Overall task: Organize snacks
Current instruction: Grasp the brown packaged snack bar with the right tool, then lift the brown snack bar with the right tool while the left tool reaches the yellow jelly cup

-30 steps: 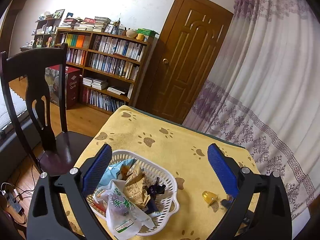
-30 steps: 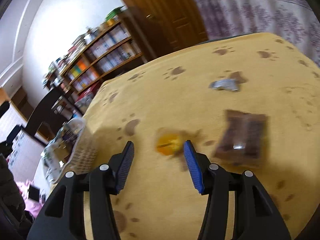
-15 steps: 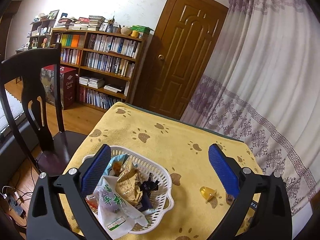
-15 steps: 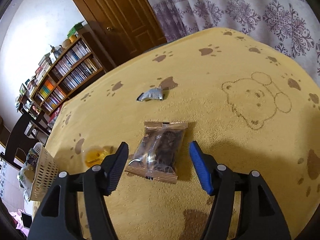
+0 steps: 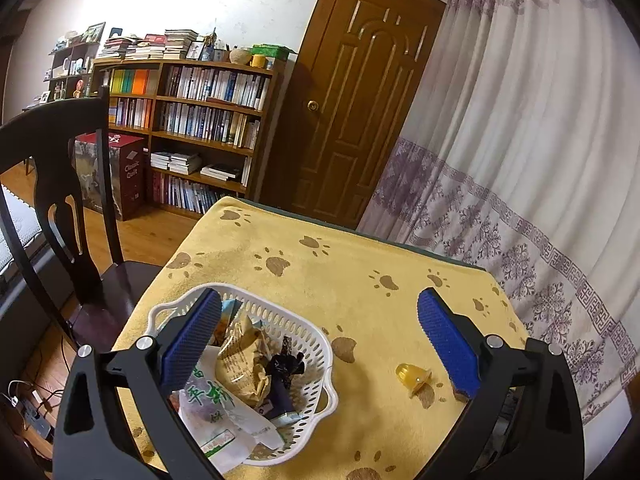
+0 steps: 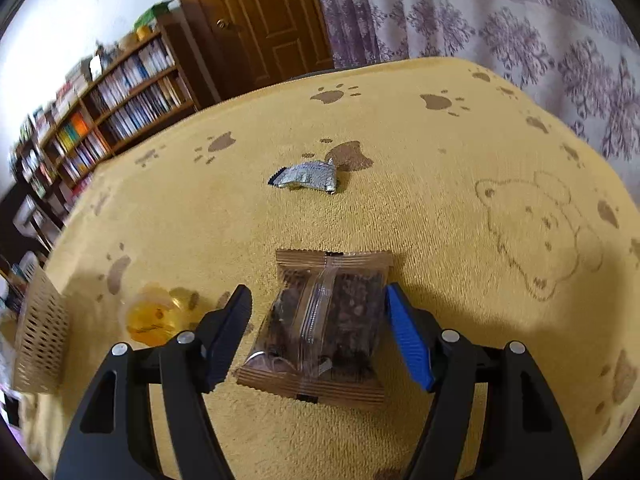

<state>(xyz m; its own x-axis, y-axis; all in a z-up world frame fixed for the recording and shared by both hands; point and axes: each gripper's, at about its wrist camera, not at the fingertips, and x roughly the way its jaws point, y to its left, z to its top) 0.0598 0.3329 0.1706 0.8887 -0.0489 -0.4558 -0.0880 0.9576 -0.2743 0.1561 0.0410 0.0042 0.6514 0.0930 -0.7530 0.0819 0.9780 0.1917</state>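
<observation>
A brown clear-windowed snack packet [image 6: 322, 322] lies flat on the yellow paw-print cloth [image 6: 400, 216], between the open fingers of my right gripper [image 6: 318, 300], which straddles it without touching. A small silver wrapper [image 6: 306, 176] lies farther off, and a yellow jelly cup [image 6: 150, 314] sits to the left. In the left wrist view, my left gripper [image 5: 320, 326] hangs open above a white plastic basket [image 5: 320, 344] holding several snack packets. The jelly cup [image 5: 412, 376] rests right of the basket.
The basket's wall [image 6: 40, 336] shows at the right wrist view's left edge. A dark wooden chair [image 5: 60, 184] stands by the table's left side. A bookshelf [image 5: 192, 128], a brown door [image 5: 356, 100] and patterned curtains [image 5: 520, 160] lie beyond the table.
My right gripper has swung from the jelly cup to the brown packet and closed in until its fingers flank it. The left gripper has drifted slightly above the basket.
</observation>
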